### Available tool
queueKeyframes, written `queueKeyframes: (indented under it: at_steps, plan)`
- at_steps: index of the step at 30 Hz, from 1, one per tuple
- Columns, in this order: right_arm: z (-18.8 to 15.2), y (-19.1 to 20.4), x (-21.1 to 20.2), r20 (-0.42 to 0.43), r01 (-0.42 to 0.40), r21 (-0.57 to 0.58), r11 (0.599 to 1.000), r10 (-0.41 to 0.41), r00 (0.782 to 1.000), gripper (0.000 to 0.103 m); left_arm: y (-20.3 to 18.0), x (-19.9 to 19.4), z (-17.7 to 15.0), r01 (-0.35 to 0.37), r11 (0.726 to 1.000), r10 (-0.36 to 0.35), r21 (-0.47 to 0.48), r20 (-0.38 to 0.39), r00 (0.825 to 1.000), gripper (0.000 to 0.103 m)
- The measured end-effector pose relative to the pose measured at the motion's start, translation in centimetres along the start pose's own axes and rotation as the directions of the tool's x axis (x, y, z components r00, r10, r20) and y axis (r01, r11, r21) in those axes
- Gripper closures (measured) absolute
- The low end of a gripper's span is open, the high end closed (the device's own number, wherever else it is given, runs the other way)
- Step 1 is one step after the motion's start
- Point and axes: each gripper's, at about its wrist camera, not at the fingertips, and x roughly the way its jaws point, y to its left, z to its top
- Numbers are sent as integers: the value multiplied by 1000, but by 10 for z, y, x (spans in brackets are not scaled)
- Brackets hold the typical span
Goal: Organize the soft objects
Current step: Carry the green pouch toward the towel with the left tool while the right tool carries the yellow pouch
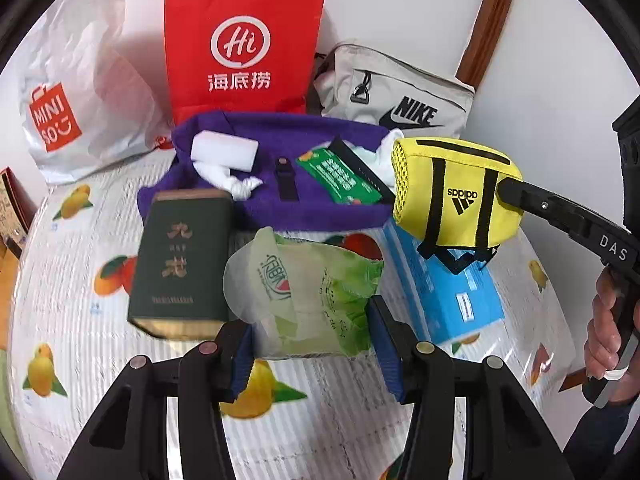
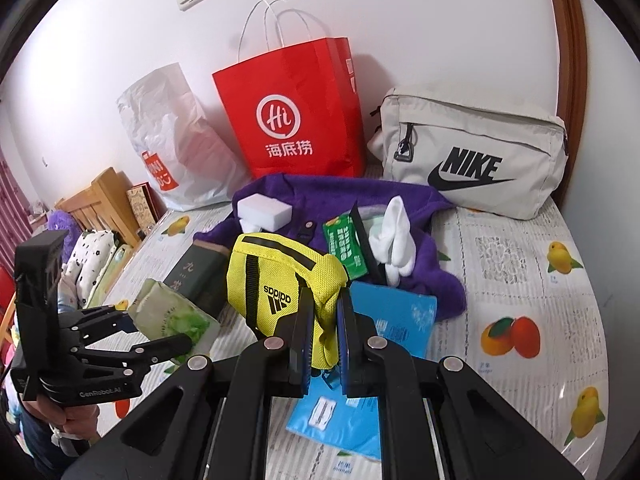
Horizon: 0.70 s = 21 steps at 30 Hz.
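Note:
My left gripper is shut on a pale green tissue pack, held clear above the fruit-print tablecloth. In the right wrist view the same left gripper grips that pack at the lower left. My right gripper is shut on one end of a yellow Adidas pouch, which hangs in the air over a blue pack. The left wrist view shows the pouch at the right with the right gripper clamped on it. A purple towel lies behind.
On the towel lie a white sponge block, white socks and a green wipes pack. A dark green tin lies at its left. Against the wall stand a red paper bag, a Miniso bag and a Nike bag.

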Motion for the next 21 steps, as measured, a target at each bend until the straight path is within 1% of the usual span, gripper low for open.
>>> queueKeyframes:
  at_steps: [5,6,10,12,14,15,18,21]
  plan:
    - [15,-5,11,7,1,10,1000,-1,1000,92,7,6,19,11,1000,-11,-7,1,1000,53]
    - [22,-6,16,14,-1,15,1000,0,1000,92,9,8,23,6,1000,-6,-8,1,1000,53]
    - [32,-7,25,19,-5,16,1000,5,1000,92,15,10,38,-6,1000,6,-8,13,1000,53]
    - [42,-7,38,15,-8,15,1000,8,1000,92,18,11,45,-13,1000,13,-9,19,1000,53]
    - [45,-7,42,14,-8,15,1000,7,1000,92,23,14,53,-19,1000,20,-21,18,1000,53]
    - [51,-8,52,10,-11,16,1000,11,1000,92,25,15,56,-22,999,23,-26,17,1000,53]
    - [56,-10,62,8,-18,17,1000,18,1000,92,30,19,67,-32,999,33,-36,21,999,53]
    - [64,-13,81,-10,-7,20,1000,7,1000,92,36,25,76,-37,998,38,-43,20,999,53]
